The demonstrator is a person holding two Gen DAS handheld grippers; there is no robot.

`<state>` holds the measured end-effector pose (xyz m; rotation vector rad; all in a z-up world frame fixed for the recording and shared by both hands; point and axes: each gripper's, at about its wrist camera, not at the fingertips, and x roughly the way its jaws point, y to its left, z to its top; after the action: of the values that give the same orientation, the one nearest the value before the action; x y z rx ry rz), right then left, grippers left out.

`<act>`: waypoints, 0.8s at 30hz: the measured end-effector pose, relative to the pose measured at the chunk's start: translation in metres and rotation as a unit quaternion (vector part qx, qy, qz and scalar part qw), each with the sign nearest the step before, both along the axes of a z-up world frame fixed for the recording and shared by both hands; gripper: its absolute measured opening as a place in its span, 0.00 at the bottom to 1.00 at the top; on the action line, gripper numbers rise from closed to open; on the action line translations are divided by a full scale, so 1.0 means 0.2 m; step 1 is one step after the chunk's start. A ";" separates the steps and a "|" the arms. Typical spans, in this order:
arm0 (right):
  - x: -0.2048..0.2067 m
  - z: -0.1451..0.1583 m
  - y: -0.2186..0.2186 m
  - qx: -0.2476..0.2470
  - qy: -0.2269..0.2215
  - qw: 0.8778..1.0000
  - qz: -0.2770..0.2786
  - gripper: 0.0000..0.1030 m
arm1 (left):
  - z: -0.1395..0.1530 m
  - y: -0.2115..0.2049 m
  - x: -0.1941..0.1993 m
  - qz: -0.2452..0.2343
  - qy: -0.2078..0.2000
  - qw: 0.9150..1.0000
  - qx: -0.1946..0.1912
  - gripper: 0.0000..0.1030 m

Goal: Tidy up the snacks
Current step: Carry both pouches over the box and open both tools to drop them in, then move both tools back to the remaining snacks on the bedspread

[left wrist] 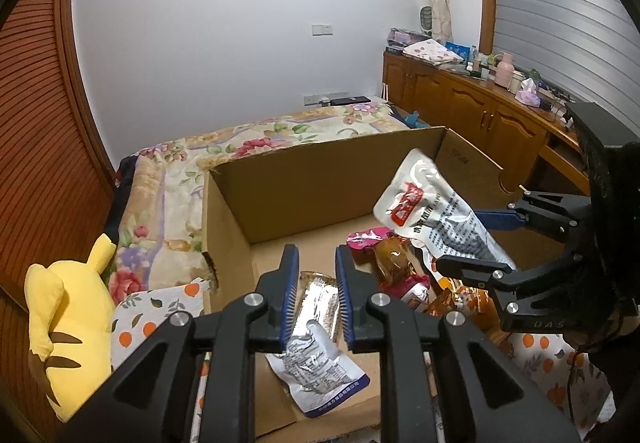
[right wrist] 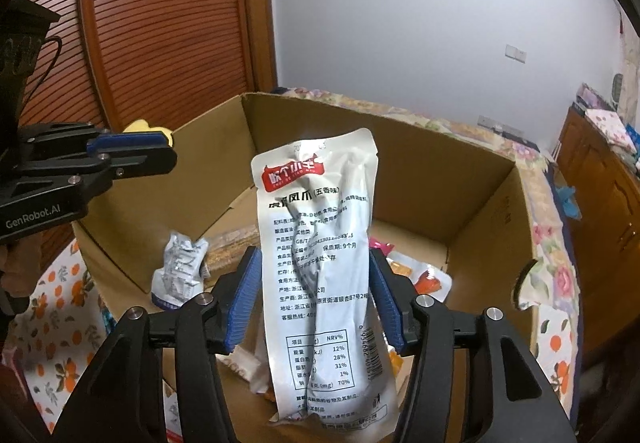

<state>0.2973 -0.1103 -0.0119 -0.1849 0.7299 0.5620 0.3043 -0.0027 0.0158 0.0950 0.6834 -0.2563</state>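
**Soft pouches over an open carton on the bed**

Bedroom walls, a louvred wooden door and a flowered quilt frame the open brown cardboard box (right wrist: 460, 179) that sits on the bed. The right claw (right wrist: 316, 295) has a tall white foil snack pouch with a red label (right wrist: 316, 243) upright between its blue pads above the box; the pads stand at the pouch's edges, but I cannot tell whether they press it. The left claw (left wrist: 314, 299) has its jaws slightly apart and holds nothing, poised over a crumpled silver-and-white snack packet (left wrist: 316, 355) lying on the box floor.

I judge both pouches light, limp and slick: foil that crumples and slides. A hold across the flat middle, or on a sealed end, looks safest; squeezing hard may crush what is inside.

Red, pink and orange wrapped snacks (left wrist: 400, 263) lie heaped at the box's right side, partly hidden behind the claws. The pouch's lower end is cut off, and the box's near wall is out of view. A yellow plush toy (left wrist: 68, 323) sits beside the box.
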 end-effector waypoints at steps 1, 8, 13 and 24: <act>0.00 0.00 0.00 0.000 0.000 1.000 0.001 0.58 | 0.00 0.00 0.00 0.001 0.000 1.000 0.000 0.17; -0.02 0.00 -0.01 0.003 0.002 1.000 -0.008 0.64 | 0.03 0.03 -0.09 0.010 -0.006 1.000 -0.003 0.29; -0.10 0.08 -0.05 0.023 -0.015 1.000 -0.012 0.64 | 0.07 0.04 -0.17 0.012 -0.016 1.000 -0.005 0.39; -0.36 0.25 -0.08 0.034 -0.049 0.998 -0.014 0.65 | 0.14 0.04 -0.42 0.011 -0.036 0.999 -0.001 0.41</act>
<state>0.2262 -0.1259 0.0372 -0.1378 0.6171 0.5469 0.2212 0.0062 0.0438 0.0950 0.6121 -0.2321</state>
